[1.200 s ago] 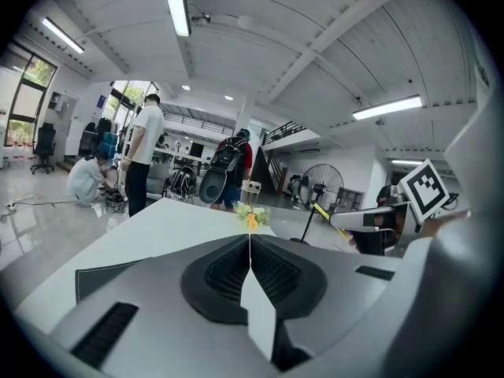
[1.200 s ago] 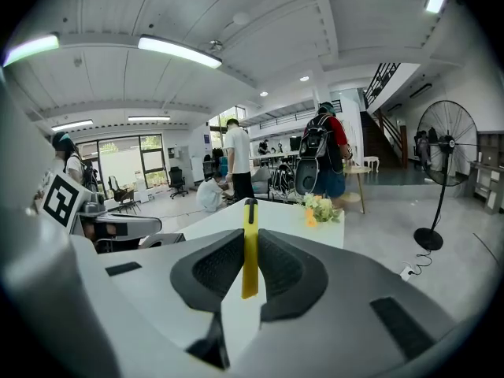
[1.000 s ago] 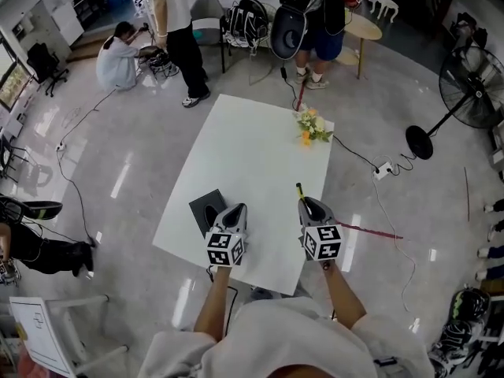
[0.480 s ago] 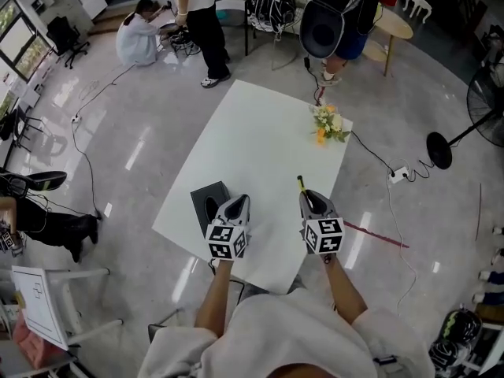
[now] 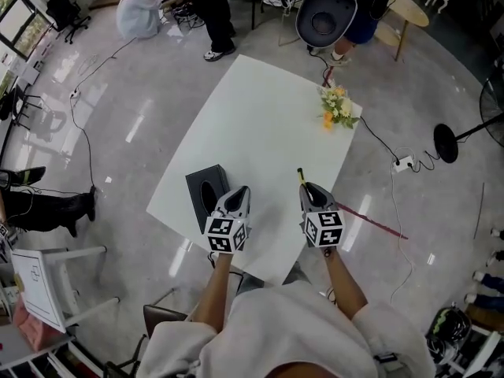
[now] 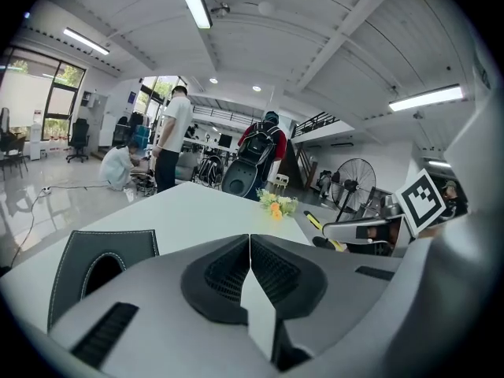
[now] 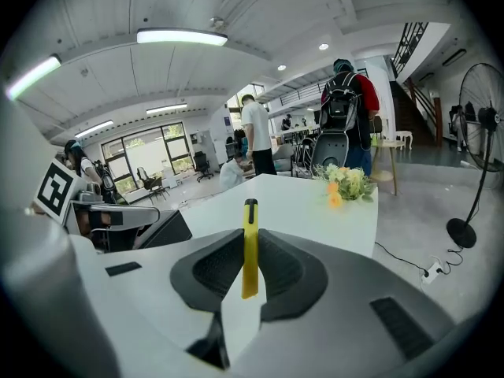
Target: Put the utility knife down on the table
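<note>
Lowered since a second ago: both grippers, now closer over the near end of the table (image 5: 260,124), the knife (image 7: 250,219) travelling with the right one. Left gripper (image 6: 250,266): jaws together, nothing between them, held just right of the black box (image 5: 206,194) with the oval slot. Right gripper (image 7: 249,270): pads clamped on the knife's yellow body, black-capped end pointing away up the table. Knife location: in the right gripper, above the near right part of the table and not yet lying on it; the gap to the top cannot be read. Step in hand, as judged: the descent before release. Next move calls for bringing the knife down flat on bare tabletop, well short of the flowers (image 5: 336,107), then parting the jaws and drawing back without dragging it. Views compared: the head view shows only the knife's tip beyond the right gripper, yet it alone places both grippers and the box on the table. The right gripper view alone shows the clamp on the body. The left gripper view catches the knife side-on at its right. Beyond: people and a fan (image 7: 480,116) on the floor past the far end.
</note>
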`<state>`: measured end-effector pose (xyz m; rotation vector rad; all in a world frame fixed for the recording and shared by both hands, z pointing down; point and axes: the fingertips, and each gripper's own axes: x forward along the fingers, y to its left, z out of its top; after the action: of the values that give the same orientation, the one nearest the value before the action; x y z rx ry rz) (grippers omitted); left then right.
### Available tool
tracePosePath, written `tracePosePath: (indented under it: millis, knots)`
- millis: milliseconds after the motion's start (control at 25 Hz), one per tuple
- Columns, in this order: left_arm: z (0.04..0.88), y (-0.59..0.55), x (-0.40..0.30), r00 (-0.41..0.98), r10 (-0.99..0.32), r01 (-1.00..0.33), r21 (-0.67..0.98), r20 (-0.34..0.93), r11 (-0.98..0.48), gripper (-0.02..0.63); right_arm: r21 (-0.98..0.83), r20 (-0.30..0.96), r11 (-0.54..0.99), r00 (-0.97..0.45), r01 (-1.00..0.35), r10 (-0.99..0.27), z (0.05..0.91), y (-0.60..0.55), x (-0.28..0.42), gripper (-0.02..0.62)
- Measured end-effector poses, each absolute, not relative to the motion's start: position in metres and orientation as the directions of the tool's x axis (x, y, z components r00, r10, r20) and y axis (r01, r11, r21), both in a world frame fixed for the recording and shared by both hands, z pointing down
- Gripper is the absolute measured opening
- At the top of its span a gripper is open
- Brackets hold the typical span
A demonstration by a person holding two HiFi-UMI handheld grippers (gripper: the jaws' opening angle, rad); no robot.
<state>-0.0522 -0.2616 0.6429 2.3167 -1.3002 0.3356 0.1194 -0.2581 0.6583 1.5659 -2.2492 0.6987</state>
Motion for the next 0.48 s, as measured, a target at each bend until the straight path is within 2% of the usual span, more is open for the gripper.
tracePosePath:
  millis: [160,480]
  knots:
    - [0.647,-0.259,-0.052,0.511,-0.746,-0.859,0.259,0.427,-0.441,0.021,-0.218,0.537,0.293,-0.365,-0.931,-0.76,0.672,-0.258,0.119,0.073]
    - [0.609,-0.28,-0.042,0.491,-0.795,-0.871,0.228,0.356,-0.435,0.021,-0.215,0.568,0.326,-0.389,-0.921,-0.725,0.692,-0.28,0.11,0.072]
